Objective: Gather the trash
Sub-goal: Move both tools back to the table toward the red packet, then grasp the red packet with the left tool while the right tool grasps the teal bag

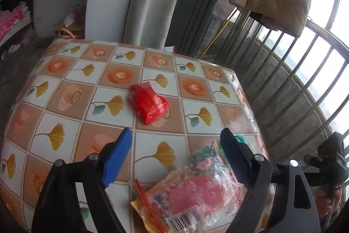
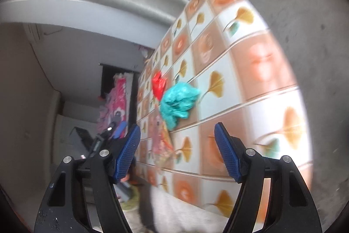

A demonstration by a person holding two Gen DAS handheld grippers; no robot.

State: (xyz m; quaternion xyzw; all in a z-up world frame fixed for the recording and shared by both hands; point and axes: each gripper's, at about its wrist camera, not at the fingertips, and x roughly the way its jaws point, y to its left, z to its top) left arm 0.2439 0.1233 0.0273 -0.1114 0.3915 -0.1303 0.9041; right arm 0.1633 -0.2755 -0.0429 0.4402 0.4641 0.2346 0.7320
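The left gripper [image 1: 175, 154] hangs low over the near right part of the tabletop [image 1: 72, 71], jaws wide and holding nothing, and the clear snack wrapper [image 1: 192, 191] lies flat right under and just ahead of them, partly hidden by the right finger. The wrapper's long axis seems to run from near left to far right, barcode end nearest the camera, so it lies slantwise across the gap between the jaws and not square to it; that is a judgement, since the wrapper is blurred. Farther on, near the middle of the tabletop, lies the red packet [image 1: 149, 104], well apart from the wrapper, its long axis running from far left to near right with a pointed corner toward the gripper. A bit of the teal bag [image 1: 240, 138] shows just behind the right finger. The right gripper [image 2: 177, 151] is off the right edge of the tabletop, rolled so the top looks tilted, jaws also wide and empty; straight ahead of them sits the crumpled teal bag [image 2: 177, 102], a rough lump with no clear axis, and beyond it the red packet [image 2: 158, 84]. By my reading the left gripper is much nearer the wrapper, the right nearer the teal bag, and each would need to close in and down.
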